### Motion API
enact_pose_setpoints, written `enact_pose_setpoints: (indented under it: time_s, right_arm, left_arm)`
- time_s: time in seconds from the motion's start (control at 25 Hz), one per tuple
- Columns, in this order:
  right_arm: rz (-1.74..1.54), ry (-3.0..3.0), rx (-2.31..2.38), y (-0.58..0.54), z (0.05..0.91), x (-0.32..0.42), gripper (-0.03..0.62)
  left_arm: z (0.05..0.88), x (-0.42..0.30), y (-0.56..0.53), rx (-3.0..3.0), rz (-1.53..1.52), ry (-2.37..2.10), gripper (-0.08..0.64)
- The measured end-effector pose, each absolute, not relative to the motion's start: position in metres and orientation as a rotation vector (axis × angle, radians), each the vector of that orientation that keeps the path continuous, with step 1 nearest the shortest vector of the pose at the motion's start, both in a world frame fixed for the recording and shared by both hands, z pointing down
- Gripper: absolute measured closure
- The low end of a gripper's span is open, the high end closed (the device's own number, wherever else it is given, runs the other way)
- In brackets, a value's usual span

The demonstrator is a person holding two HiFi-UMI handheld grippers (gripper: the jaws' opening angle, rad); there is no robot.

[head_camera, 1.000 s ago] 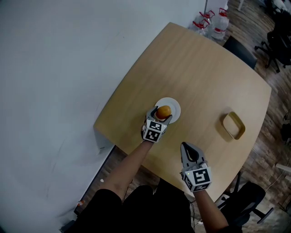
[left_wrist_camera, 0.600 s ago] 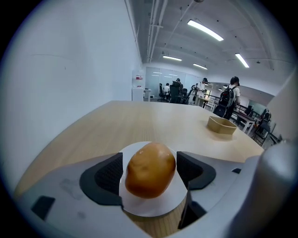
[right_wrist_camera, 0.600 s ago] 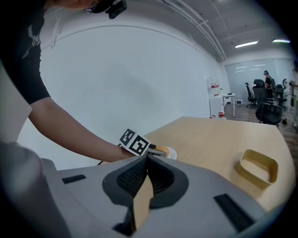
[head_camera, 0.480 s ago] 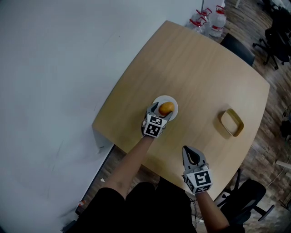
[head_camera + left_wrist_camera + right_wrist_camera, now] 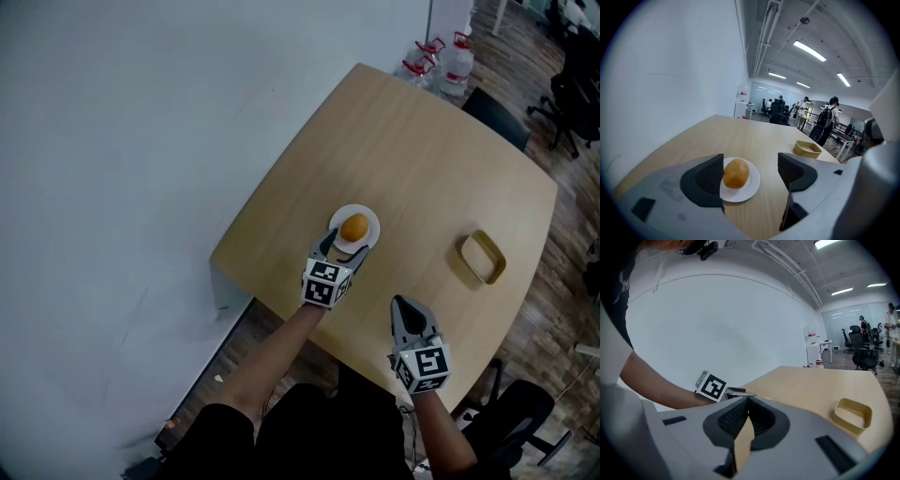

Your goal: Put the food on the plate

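Observation:
An orange-brown bun [image 5: 354, 227] [image 5: 736, 173] lies on a small white plate [image 5: 371, 220] [image 5: 751, 187] on the wooden table. My left gripper [image 5: 340, 251] [image 5: 749, 172] stands open just short of the plate, its jaws wide apart and nothing between them; the bun sits free beyond the left jaw. My right gripper [image 5: 407, 310] [image 5: 746, 416] is shut and empty near the table's front edge, to the right of the left one.
A tan rectangular dish [image 5: 482, 257] [image 5: 853, 414] [image 5: 807, 148] lies on the table's right side. Water bottles [image 5: 439, 58] stand on the floor past the far corner. A white wall runs along the left. Office chairs [image 5: 572, 94] and people fill the room beyond.
My left gripper has let go of the bun and drawn back toward me, off the plate. The bun now rests on the plate. The right gripper has stayed shut in place.

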State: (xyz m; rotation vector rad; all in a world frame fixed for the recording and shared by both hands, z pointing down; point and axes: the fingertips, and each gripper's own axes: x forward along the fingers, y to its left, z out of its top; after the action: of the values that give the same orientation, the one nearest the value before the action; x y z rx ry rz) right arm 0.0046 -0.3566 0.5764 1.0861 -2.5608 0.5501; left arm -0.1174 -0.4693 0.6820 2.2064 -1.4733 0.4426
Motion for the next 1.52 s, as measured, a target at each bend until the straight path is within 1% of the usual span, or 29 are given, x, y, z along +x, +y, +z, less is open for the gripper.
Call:
enact_pose_setpoints:
  time_s: [0.32, 0.64, 0.84, 0.88, 0.92, 0.96, 1.0, 1.08, 1.2, 1.24, 1.52]
  right_arm:
    - [0.514, -2.590, 1.137, -0.323, 0.550, 0.019, 0.532]
    - [0.437, -2.617, 1.204, -0.272, 0.514, 0.039, 0.532]
    - [0.417, -2.648, 1.203, -0.217, 0.489, 0.047, 0.532]
    - [0.416, -2.657, 1.193, -0.202, 0.485, 0.046, 0.532]
    - [0.413, -2.666, 1.182, -0.187, 0.482, 0.044, 0.532]
    - [0.404, -2.675, 1.170, -0.172, 0.480, 0.041, 0.532]
    - [0.389, -2.684, 1.159, -0.157, 0.478, 0.039, 0.532]
    - [0.356, -2.696, 1.145, -0.128, 0.472, 0.036, 0.532]
    - [0.320, -2.710, 1.134, -0.091, 0.464, 0.035, 0.532]
    - [0.307, -2.714, 1.122, -0.081, 0.462, 0.035, 0.532]
    - [0.213, -2.742, 1.057, -0.032, 0.454, 0.040, 0.532]
  left_arm:
    - [0.612, -0.111, -0.385, 2.236, 0.250, -1.535, 0.227]
    - [0.533, -0.112, -0.267, 2.226, 0.025, -1.663, 0.227]
    - [0.494, -0.100, -0.182, 2.230, -0.070, -1.711, 0.231]
    - [0.489, -0.097, -0.165, 2.236, -0.077, -1.716, 0.242]
    - [0.485, -0.096, -0.150, 2.236, -0.081, -1.730, 0.294]
    - [0.480, -0.096, -0.134, 2.232, -0.092, -1.749, 0.383]
    - [0.476, -0.097, -0.119, 2.227, -0.113, -1.767, 0.447]
    - [0.466, -0.095, -0.090, 2.217, -0.152, -1.794, 0.467]
    - [0.457, -0.095, -0.053, 2.196, -0.170, -1.845, 0.523]
    - [0.455, -0.094, -0.041, 2.190, -0.176, -1.862, 0.530]
    - [0.463, -0.096, 0.014, 2.111, -0.191, -1.947, 0.535]
